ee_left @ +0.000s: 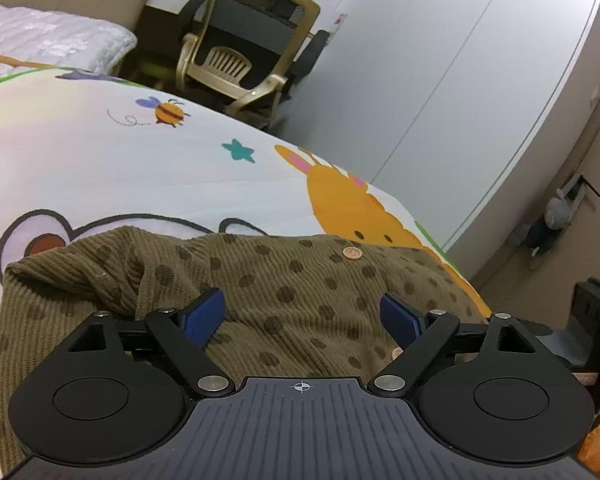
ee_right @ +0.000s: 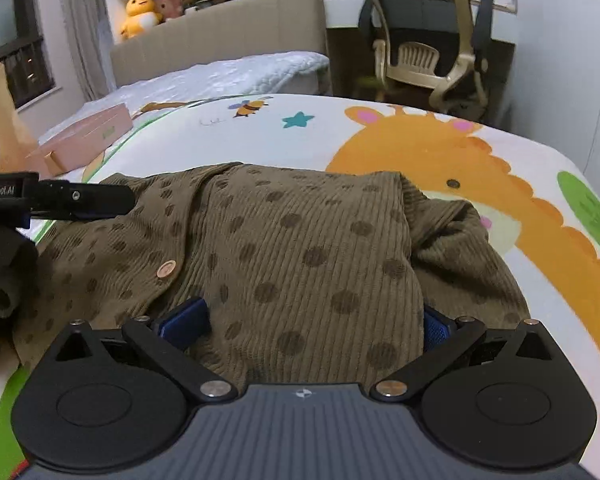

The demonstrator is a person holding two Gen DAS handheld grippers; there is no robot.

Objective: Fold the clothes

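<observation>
While the olive-brown ribbed corduroy garment with dark polka dots and round wooden buttons lies on the cartoon-printed white bedspread, the left wrist view shows it spread directly ahead of and beneath the left gripper. Its long axis runs across the view, side to side, with a bunched sleeve or corner to the left of the wooden button. The blue pads stand wide apart, hovering just over the cloth; whether they touch it cannot be told, and nothing is pinched between them.

From the right wrist view, the same garment sits straight in front of the right gripper. Cloth rises between its blue fingers, which are spread wide, one on each side of a raised fold; the fabric partly hides the right-hand finger. They look set to close on that near edge, though no pinch shows yet. Left of the garment's button placket, the left gripper reaches in from the side, over the garment's far-left part. Both grippers appear about equally near the cloth.
</observation>
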